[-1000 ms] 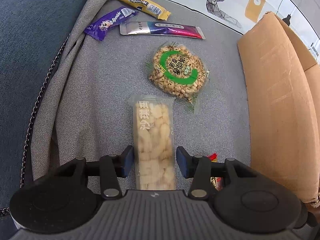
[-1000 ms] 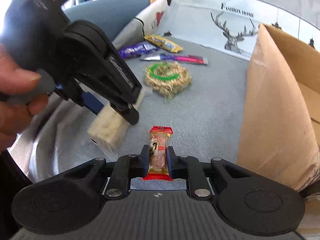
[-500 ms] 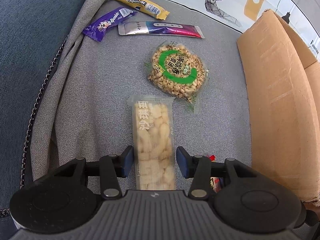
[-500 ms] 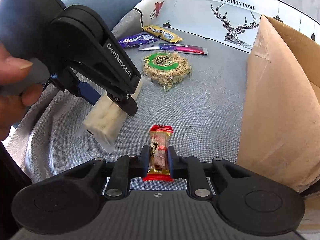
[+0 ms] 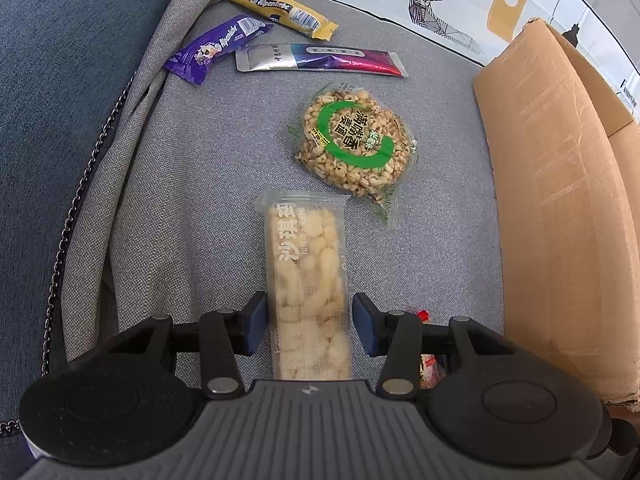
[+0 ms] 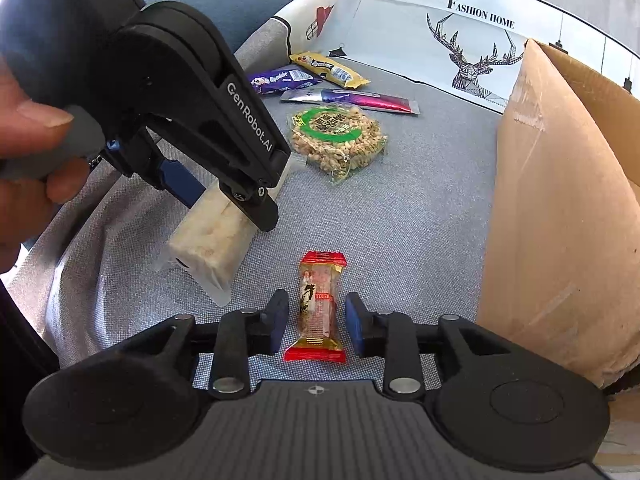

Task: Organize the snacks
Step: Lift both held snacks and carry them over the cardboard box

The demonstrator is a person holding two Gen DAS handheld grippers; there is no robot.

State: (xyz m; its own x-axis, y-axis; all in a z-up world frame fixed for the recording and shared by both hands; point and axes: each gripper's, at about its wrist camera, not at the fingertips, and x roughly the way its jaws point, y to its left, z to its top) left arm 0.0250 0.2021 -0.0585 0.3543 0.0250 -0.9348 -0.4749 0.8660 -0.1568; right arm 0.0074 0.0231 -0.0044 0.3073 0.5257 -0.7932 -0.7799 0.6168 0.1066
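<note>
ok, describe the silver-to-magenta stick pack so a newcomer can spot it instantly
Start at the cardboard box on the grey sofa cushion and look left past the round puffed-grain cake with the green ring. Just beyond lies the stick pack, flat and crosswise. Unlike the purple and yellow Alpenliebe bars behind it, it fades from silver to magenta.

A grey fabric sofa seat (image 5: 192, 184) carries everything here. At the far end, a yellow candy bar (image 5: 280, 10) and a purple candy bar (image 5: 218, 46) lie close together, and a silver-and-pink sachet (image 5: 320, 60) sits just beside them. Nearer, a round puffed-grain cake (image 5: 354, 142) in clear wrap with a green ring. Right by its corner, a long pale rice-crisp bar (image 5: 306, 280) in clear wrap. A small red-ended candy (image 6: 318, 304) lies flat on the fabric nearest the camera. On the right, a cardboard box (image 5: 560, 208) stands on the seat.
</note>
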